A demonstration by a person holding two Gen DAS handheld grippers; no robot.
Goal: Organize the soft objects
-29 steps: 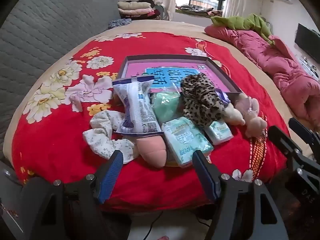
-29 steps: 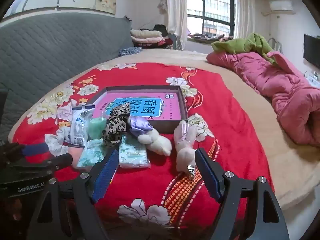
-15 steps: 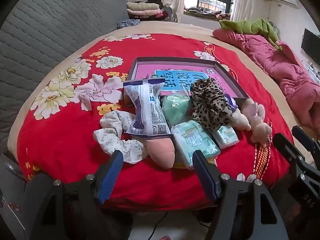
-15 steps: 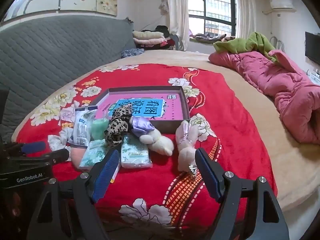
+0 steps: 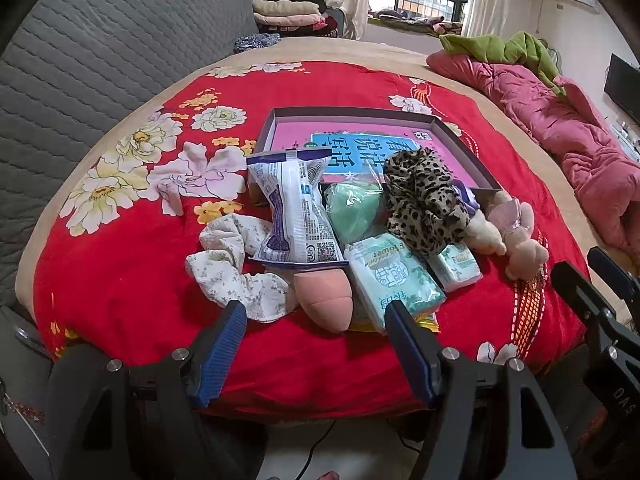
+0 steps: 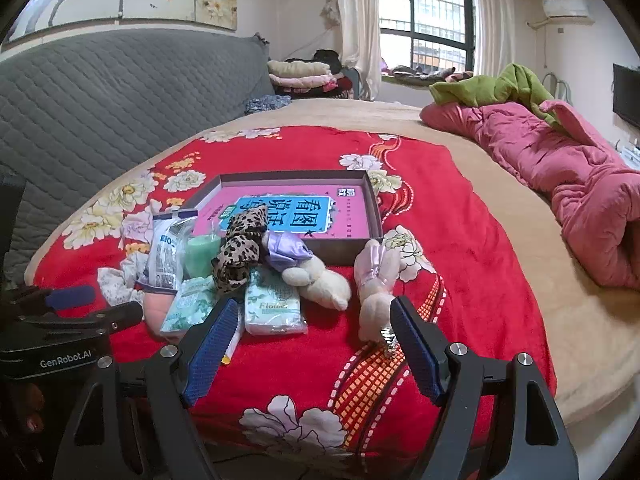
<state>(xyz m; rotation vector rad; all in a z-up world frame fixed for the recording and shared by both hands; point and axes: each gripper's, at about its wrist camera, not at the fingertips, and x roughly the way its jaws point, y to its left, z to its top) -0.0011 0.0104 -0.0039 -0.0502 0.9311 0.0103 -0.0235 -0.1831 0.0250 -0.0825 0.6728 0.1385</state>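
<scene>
Both grippers spread wide and empty at the near edge of a pile of soft things on the bed.

The left gripper (image 5: pixel 314 320) hangs with its blue-padded fingers (image 5: pixel 219 354) apart, holding nothing; just past them lie a peach-pink sponge (image 5: pixel 326 294), a white floral scrunchie (image 5: pixel 236 270) to its left and a green tissue pack (image 5: pixel 394 280) to its right. Behind these sit a blue-and-white packet (image 5: pixel 294 216), a mint sponge in clear wrap (image 5: pixel 354 210) and a leopard-print scrunchie (image 5: pixel 426 200). The right gripper (image 6: pixel 312 328) is likewise released, fingers wide; a second tissue pack (image 6: pixel 272 306) lies between them, and a cream plush toy (image 6: pixel 320 280) and a pink-bowed plush toy (image 6: pixel 374 280) lie just beyond. Farther back an open box (image 6: pixel 374 210) with a pink floor rests on the red floral blanket (image 6: pixel 420 168).
</scene>
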